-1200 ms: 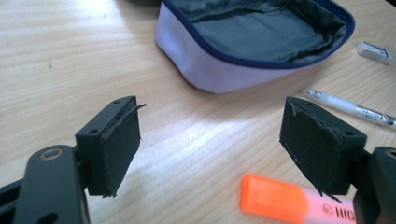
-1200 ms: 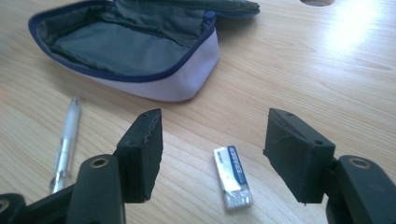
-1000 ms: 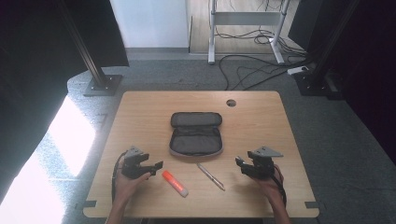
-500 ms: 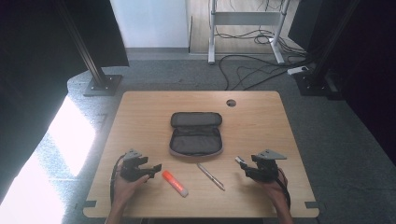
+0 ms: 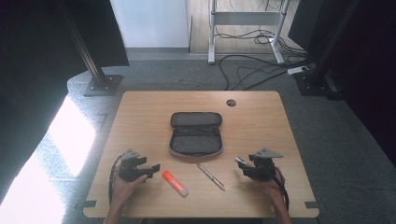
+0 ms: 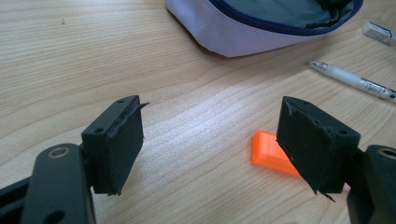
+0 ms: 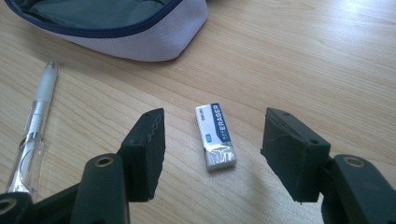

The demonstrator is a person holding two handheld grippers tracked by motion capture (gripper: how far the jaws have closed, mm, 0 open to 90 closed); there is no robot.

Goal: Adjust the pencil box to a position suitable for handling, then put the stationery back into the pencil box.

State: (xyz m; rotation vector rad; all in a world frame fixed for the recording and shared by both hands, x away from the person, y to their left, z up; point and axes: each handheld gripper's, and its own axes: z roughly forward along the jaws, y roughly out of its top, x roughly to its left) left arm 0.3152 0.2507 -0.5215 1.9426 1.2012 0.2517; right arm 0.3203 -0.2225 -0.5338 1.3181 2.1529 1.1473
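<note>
My right claw (image 7: pixel 210 154) stands apart around the eraser (image 7: pixel 215 135), left claw (image 6: pixel 210 149) apart too; I fear the slim eraser could tip and skid out if I close off-centre

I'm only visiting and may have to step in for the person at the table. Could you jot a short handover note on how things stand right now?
Left gripper: open, holding nothing, low over the wooden table, with the orange marker with a white cap just off its right jaw.
Right gripper: open, holding nothing, with the small white eraser in a blue-printed sleeve lying flat between its jaws, untouched.
The grey zip pencil case lies open at mid table; the clear pen lies in front of it.
Done: nothing is packed yet, as far as can be seen.
Left: probably grasp the eraser, marker and pen and put them in the case.
</note>
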